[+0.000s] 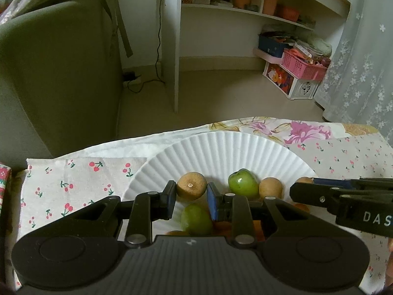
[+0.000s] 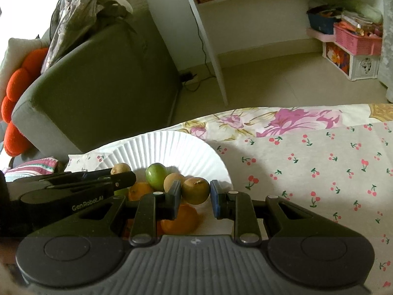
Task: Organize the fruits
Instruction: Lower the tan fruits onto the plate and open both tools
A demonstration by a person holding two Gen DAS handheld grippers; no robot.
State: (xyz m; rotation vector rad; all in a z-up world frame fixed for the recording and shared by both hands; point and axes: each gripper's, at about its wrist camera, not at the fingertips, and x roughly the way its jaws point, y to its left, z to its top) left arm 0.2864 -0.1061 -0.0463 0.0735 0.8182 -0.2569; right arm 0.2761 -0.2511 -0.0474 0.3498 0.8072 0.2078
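Note:
A white paper plate (image 1: 221, 147) holds several fruits: brown round ones, green ones and oranges. My left gripper (image 1: 191, 196) is open over the plate, its fingers on either side of a brown fruit (image 1: 191, 186), with a green fruit (image 1: 196, 218) below. Another green fruit (image 1: 243, 183) and a brown fruit (image 1: 271, 188) lie to the right. My right gripper (image 2: 195, 196) is open around a brown-green fruit (image 2: 195, 190) at the plate's (image 2: 167, 147) right edge, not closed on it. An orange (image 2: 183, 218) lies beneath. A green fruit (image 2: 156, 175) sits behind.
The table is covered by a cherry-print cloth (image 2: 319, 172) and a floral cloth (image 2: 282, 120). A green sofa (image 1: 56, 73) stands behind on the left, white shelves (image 1: 245, 7) and a pink basket (image 1: 302, 65) at the back right. The right gripper's body (image 1: 343, 199) crosses the left wrist view.

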